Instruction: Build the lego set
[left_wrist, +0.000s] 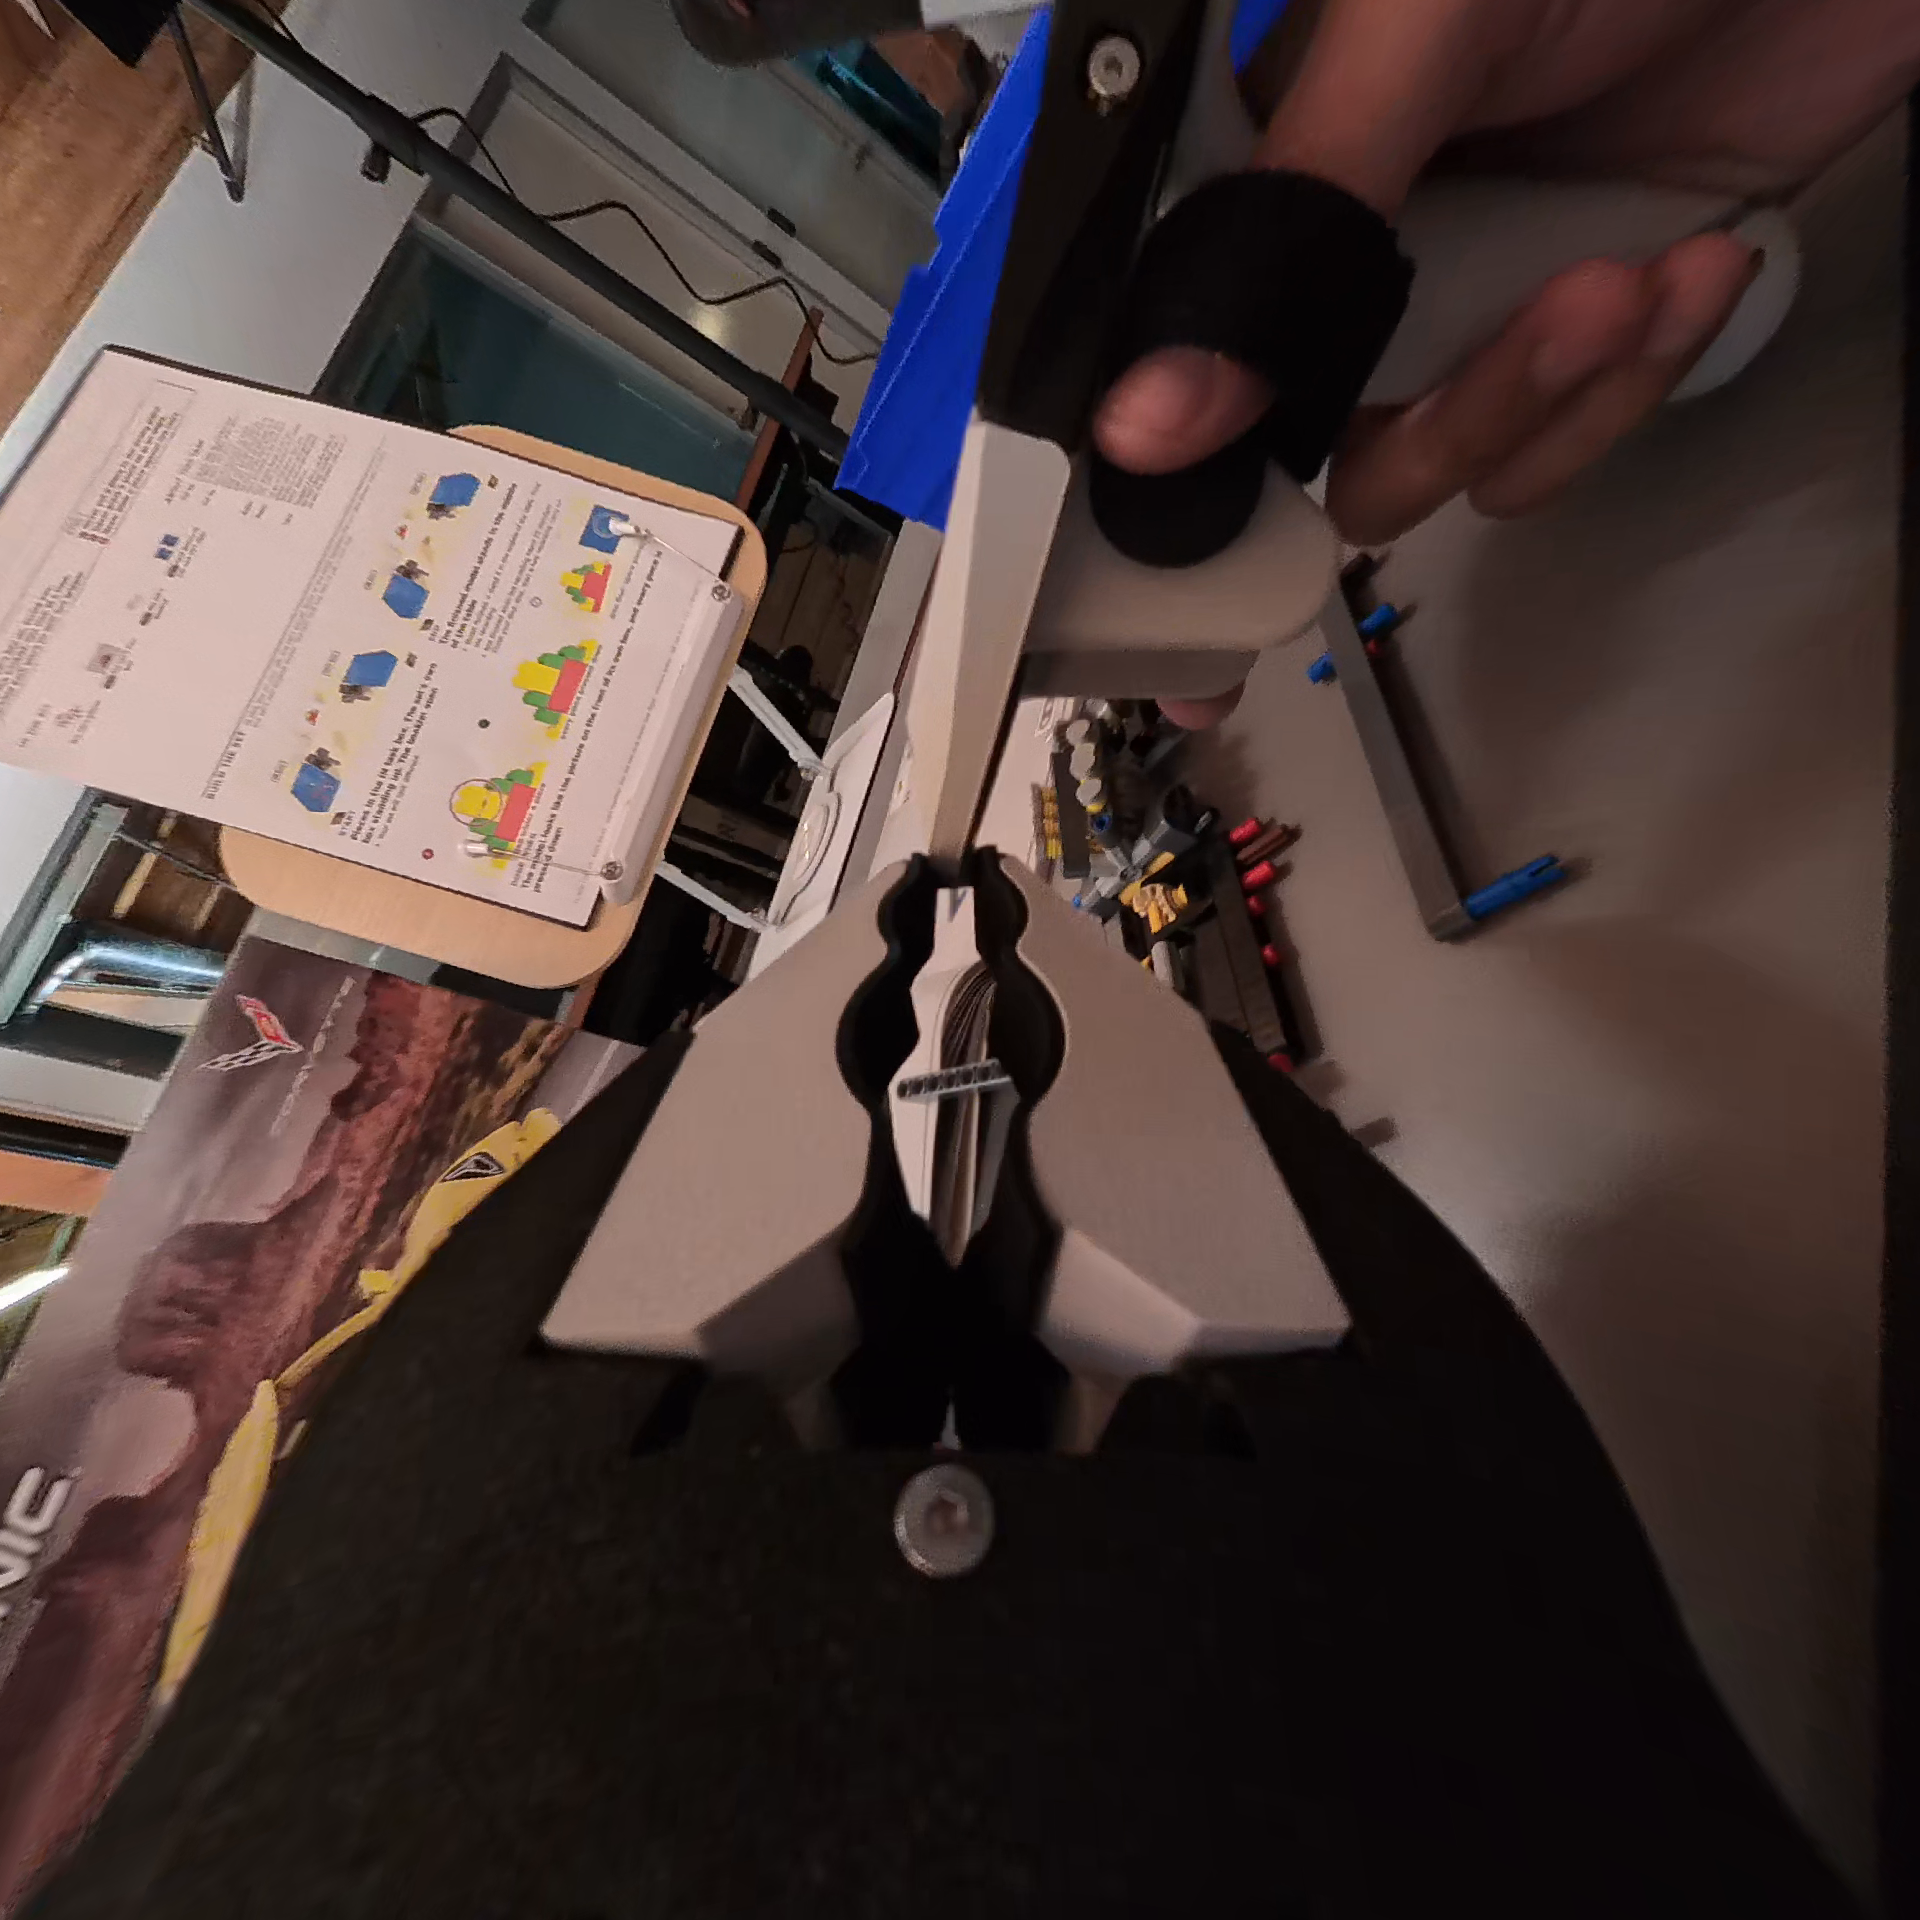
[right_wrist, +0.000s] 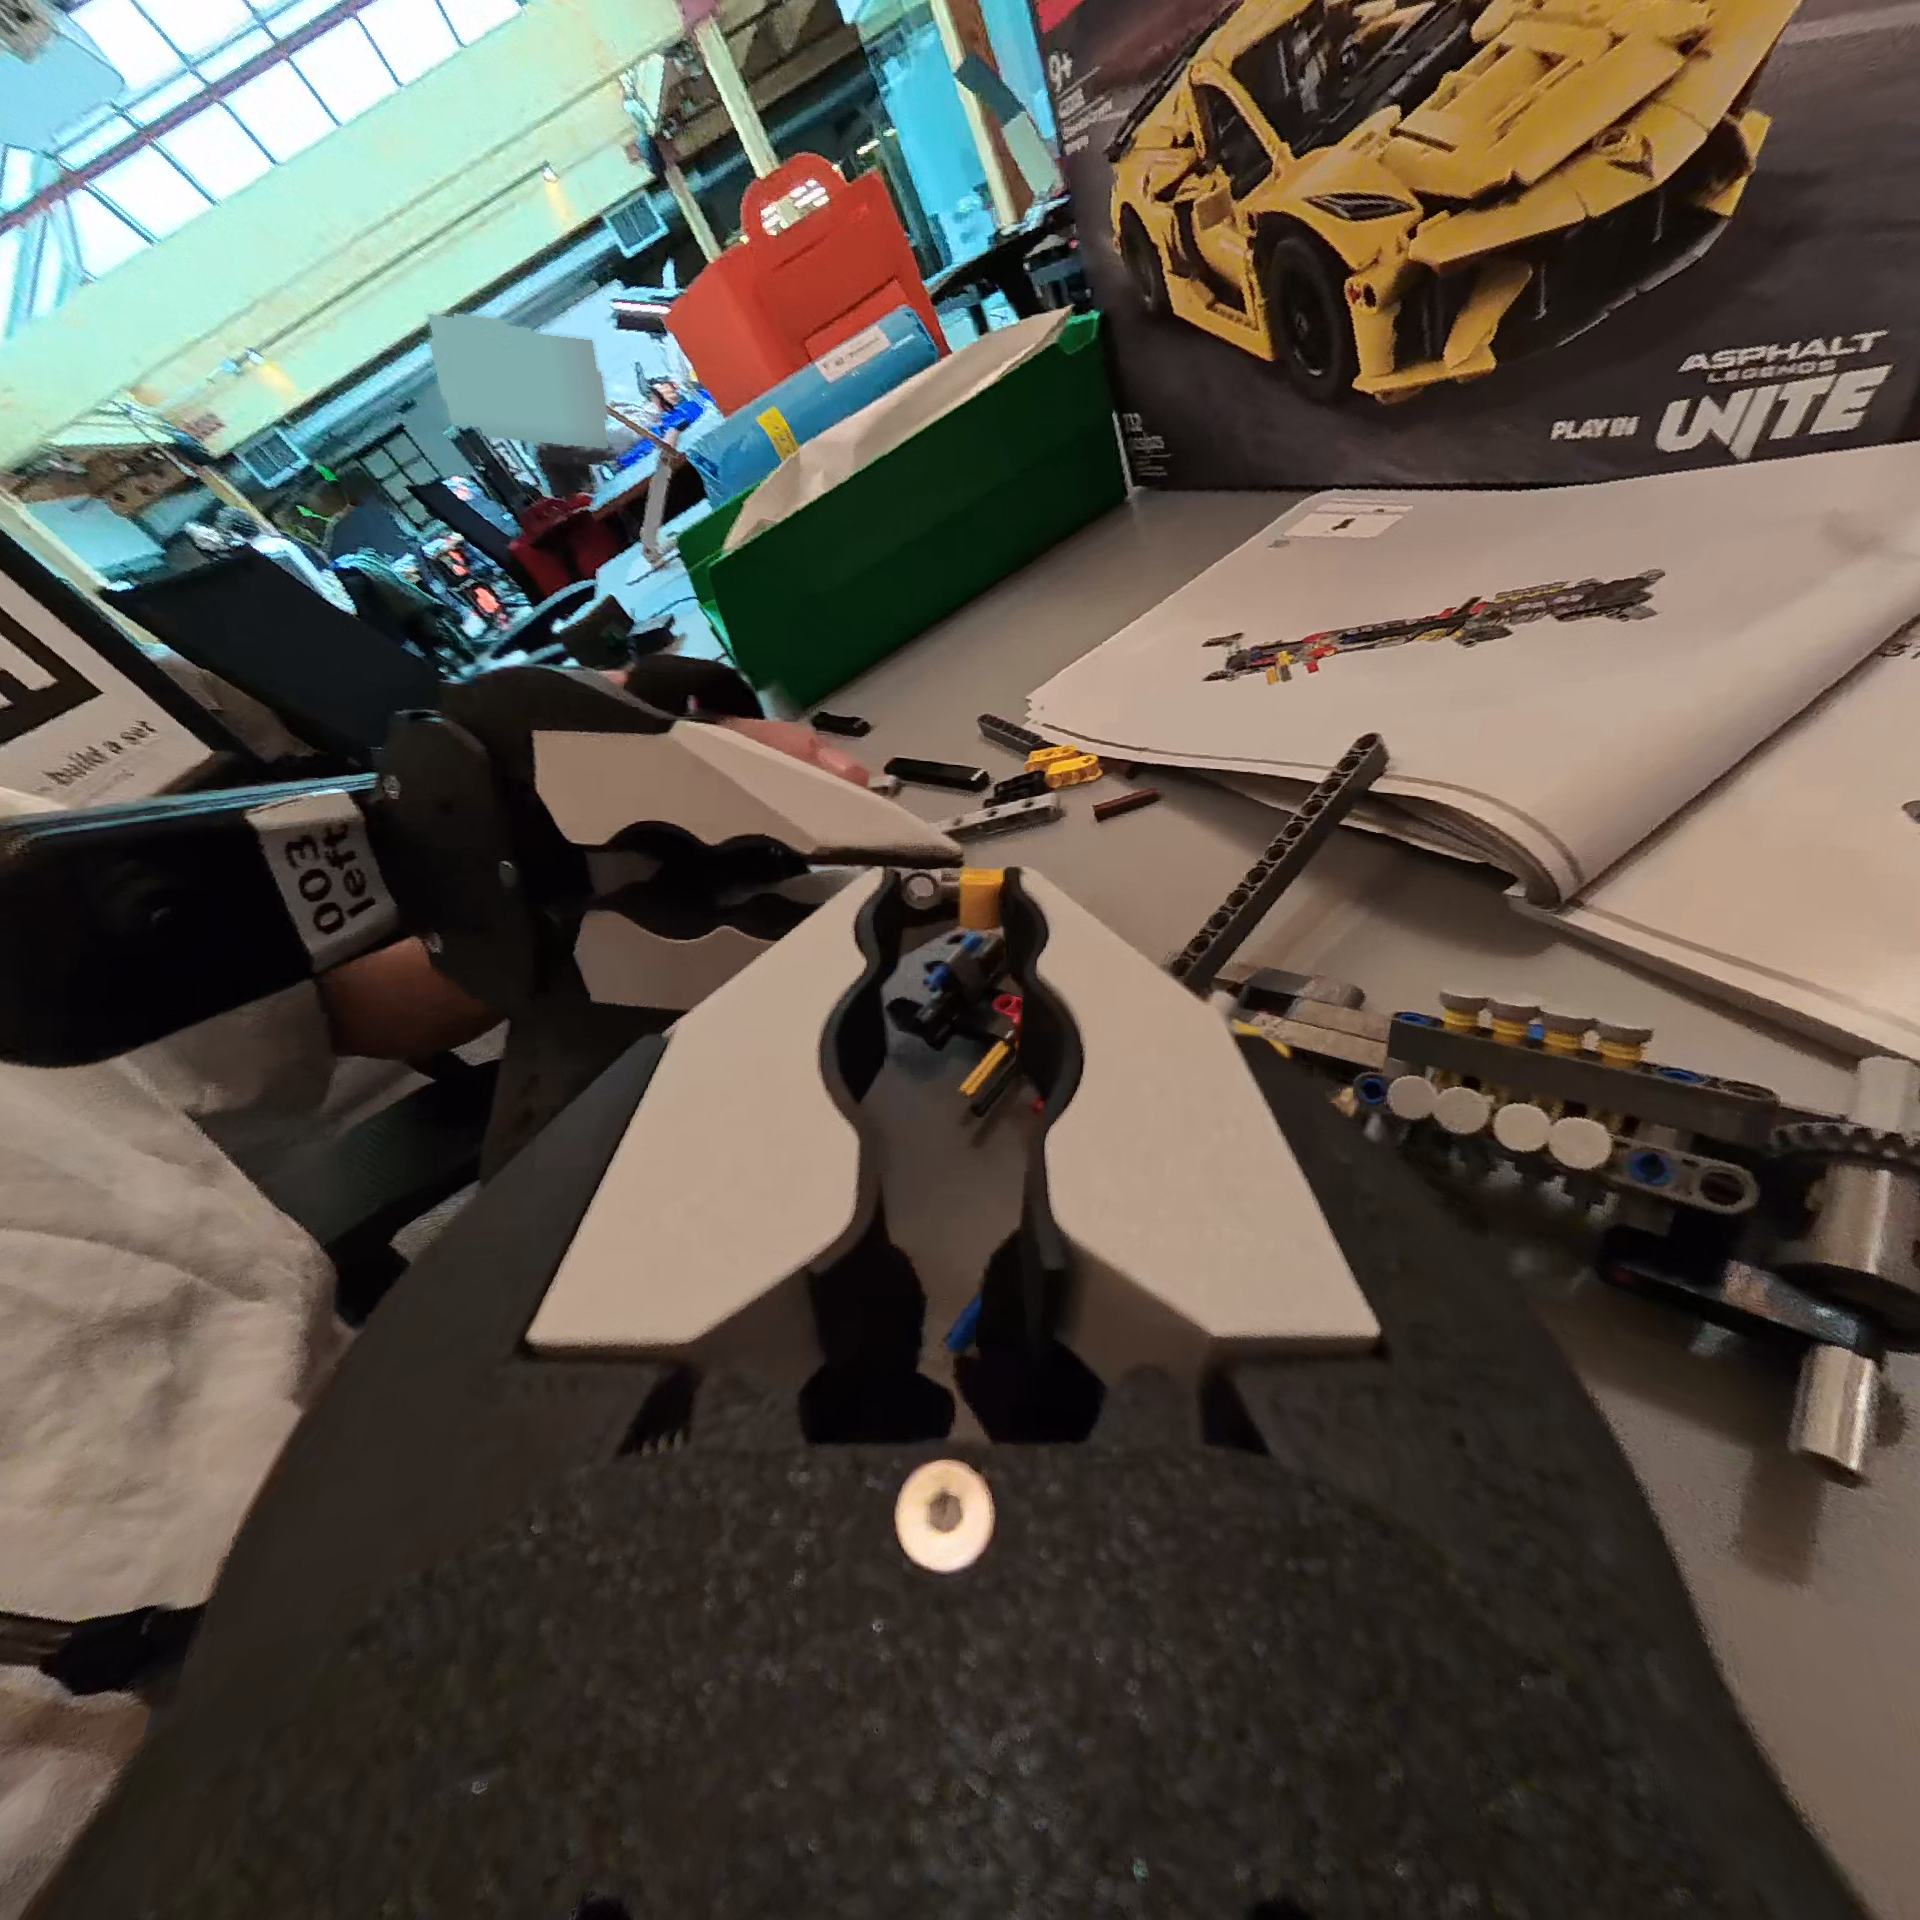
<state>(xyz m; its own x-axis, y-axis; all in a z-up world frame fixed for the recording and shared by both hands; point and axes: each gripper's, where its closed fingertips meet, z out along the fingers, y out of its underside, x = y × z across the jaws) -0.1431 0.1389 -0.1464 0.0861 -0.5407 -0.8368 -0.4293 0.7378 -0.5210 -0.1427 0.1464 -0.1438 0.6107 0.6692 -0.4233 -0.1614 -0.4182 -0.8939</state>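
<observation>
Tongs: right (right_wrist: 961, 894) pinch a yellow piece (right_wrist: 980, 896) at twelve o'clock; left (right_wrist: 940, 857) nearly closed, hold unclear, tips meeting.

matt paper manual (right_wrist: 1558, 748) | glossy cardboard box (right_wrist: 1507, 239) | shiny metal cylinder (right_wrist: 1844, 1392)

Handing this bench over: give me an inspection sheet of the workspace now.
Surface: grey table, crowded.
Job's things: open instruction book; part-built grey assembly; long black beam leaning on the book.
Clutter: loose small pieces; green bin; set box.
Grippers: right gripper shut on yellow piece; left gripper shut, tip meeting it.
Cables: black cable behind.
Surroundings: instruction sheet on stand.
</observation>
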